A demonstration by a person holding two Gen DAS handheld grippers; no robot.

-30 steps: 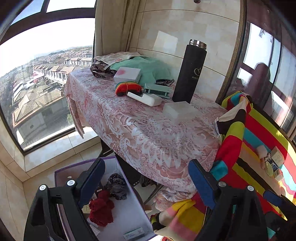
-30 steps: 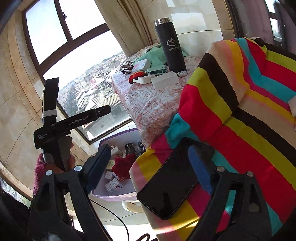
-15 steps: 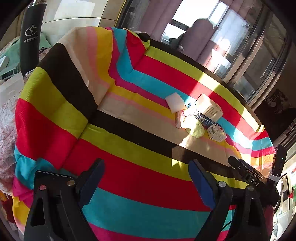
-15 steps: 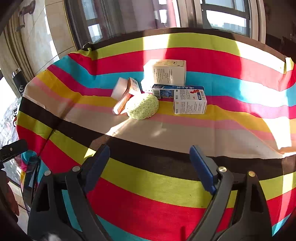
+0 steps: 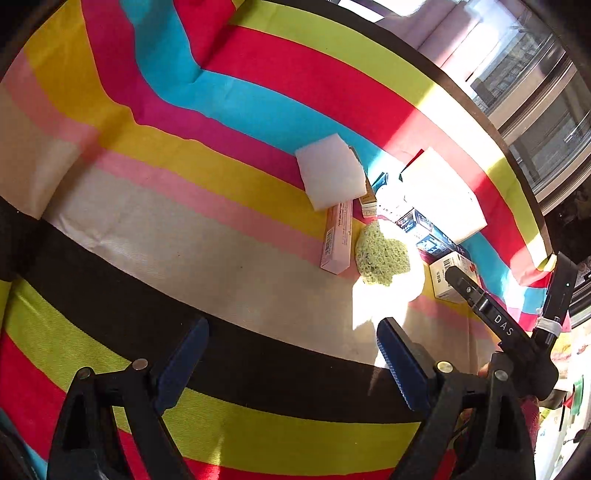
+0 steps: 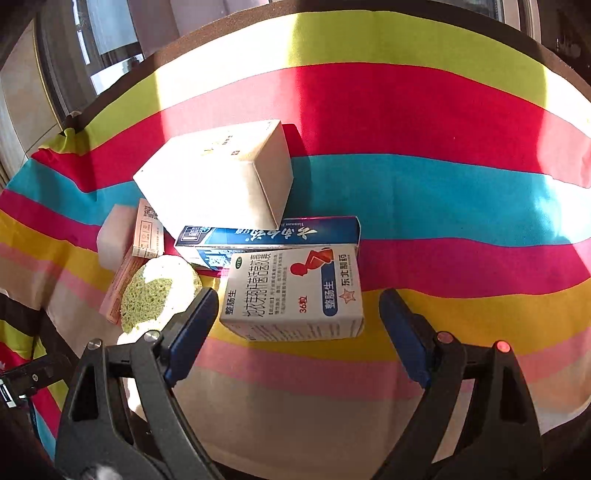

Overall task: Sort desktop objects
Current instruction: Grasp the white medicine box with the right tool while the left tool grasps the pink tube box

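Note:
A cluster of small things lies on the striped cloth point(image 6: 443, 184): a white medicine box with a red figure point(image 6: 295, 295), a blue box point(image 6: 269, 236) behind it, a big white box point(image 6: 218, 173), a green sponge point(image 6: 155, 291), a pink box point(image 6: 122, 284) and a white foam block point(image 6: 114, 236). My right gripper point(image 6: 297, 328) is open, with the medicine box's near end just ahead between its jaws. My left gripper point(image 5: 291, 362) is open and empty, short of the sponge point(image 5: 382, 254), pink box point(image 5: 338, 236) and foam block point(image 5: 332, 171).
The right gripper's handle point(image 5: 498, 321) reaches in from the right in the left wrist view, over the medicine box point(image 5: 443, 277). The table's dark rim point(image 6: 221, 33) curves along the far side, with windows beyond.
Both grippers swung away from the side table and floor bin to the striped table, then moved in close to the cluster. The right gripper now stands at the medicine box.

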